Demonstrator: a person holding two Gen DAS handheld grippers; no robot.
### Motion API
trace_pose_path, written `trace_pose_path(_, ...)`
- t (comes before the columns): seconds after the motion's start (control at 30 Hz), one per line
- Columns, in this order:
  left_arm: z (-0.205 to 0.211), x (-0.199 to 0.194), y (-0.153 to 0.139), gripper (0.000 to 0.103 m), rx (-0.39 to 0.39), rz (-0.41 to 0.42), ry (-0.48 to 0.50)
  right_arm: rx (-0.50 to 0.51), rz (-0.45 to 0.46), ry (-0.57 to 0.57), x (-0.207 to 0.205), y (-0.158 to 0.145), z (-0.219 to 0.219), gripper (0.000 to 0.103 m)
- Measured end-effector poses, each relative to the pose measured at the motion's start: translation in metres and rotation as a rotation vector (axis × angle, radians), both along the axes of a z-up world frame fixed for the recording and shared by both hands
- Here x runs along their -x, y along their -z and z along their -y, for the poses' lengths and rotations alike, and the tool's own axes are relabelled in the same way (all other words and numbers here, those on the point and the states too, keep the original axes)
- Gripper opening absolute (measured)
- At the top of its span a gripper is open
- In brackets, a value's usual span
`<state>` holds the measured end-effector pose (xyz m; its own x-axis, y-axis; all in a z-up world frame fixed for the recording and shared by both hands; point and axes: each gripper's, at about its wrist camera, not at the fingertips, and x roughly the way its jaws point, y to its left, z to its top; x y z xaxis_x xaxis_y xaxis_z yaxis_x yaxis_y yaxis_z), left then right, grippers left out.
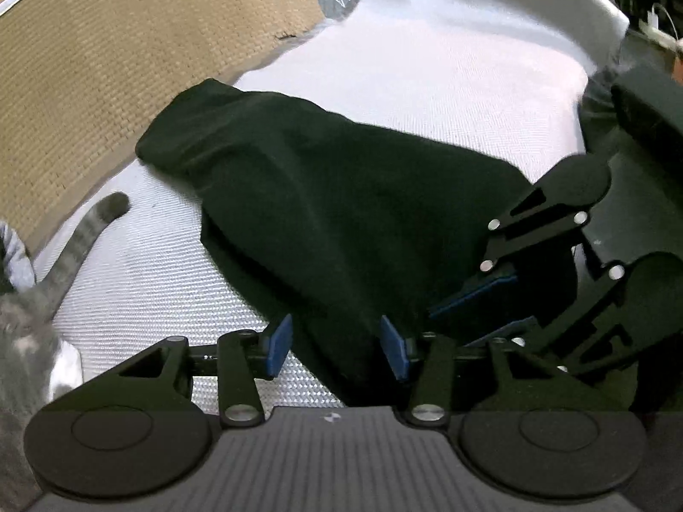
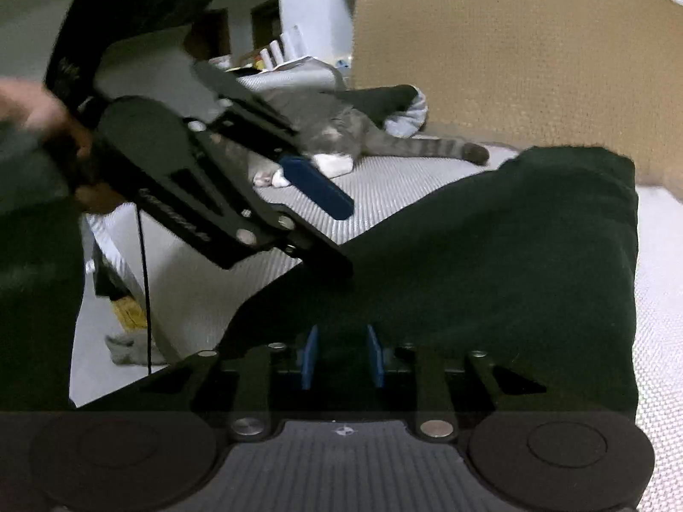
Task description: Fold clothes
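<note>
A black garment lies folded on the white textured bed cover. It also fills the right wrist view. My left gripper is open, its blue pads either side of the garment's near edge. My right gripper is open too, its blue pads at the garment's near edge. The right gripper shows in the left wrist view at the garment's right corner. The left gripper shows in the right wrist view at the garment's left edge, jaws apart.
A grey tabby cat lies on the bed beyond the garment; its tail shows in the left wrist view. A tan woven headboard stands behind. Clutter lies on the floor left of the bed.
</note>
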<state>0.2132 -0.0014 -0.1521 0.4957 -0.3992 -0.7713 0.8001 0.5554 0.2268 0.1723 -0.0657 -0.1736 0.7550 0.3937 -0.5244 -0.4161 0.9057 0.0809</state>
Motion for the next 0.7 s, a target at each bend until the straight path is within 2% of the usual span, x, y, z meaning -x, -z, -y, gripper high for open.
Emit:
trace_pose_path(0.2, -0.006, 0.001, 0.0, 0.052, 0.005, 0.06, -0.059, -0.025, 0.033, 0.02, 0.008, -0.012, 0.012, 0.029)
trace_pose_path(0.37, 0.006, -0.01, 0.003, 0.052, 0.03, 0.121, -0.04, -0.044, 0.067, 0.043, 0.015, -0.023, 0.022, 0.029)
trace_pose_path(0.43, 0.008, -0.016, 0.006, 0.052, 0.045, 0.1, -0.05, -0.051, 0.081, 0.052, 0.017, -0.028, 0.026, 0.029)
trace_pose_path(0.57, 0.011, -0.026, 0.024, 0.053, -0.027, 0.071, -0.064, -0.066, 0.108, 0.07, 0.023, -0.036, 0.034, 0.029)
trace_pose_path(0.63, 0.007, -0.031, 0.025, 0.054, 0.004, 0.043, -0.082, -0.074, 0.122, 0.079, 0.026, -0.041, 0.039, 0.029)
trace_pose_path(0.7, 0.004, -0.034, 0.025, 0.054, 0.026, 0.018, -0.107, -0.041, 0.111, 0.102, 0.012, -0.045, 0.044, 0.029)
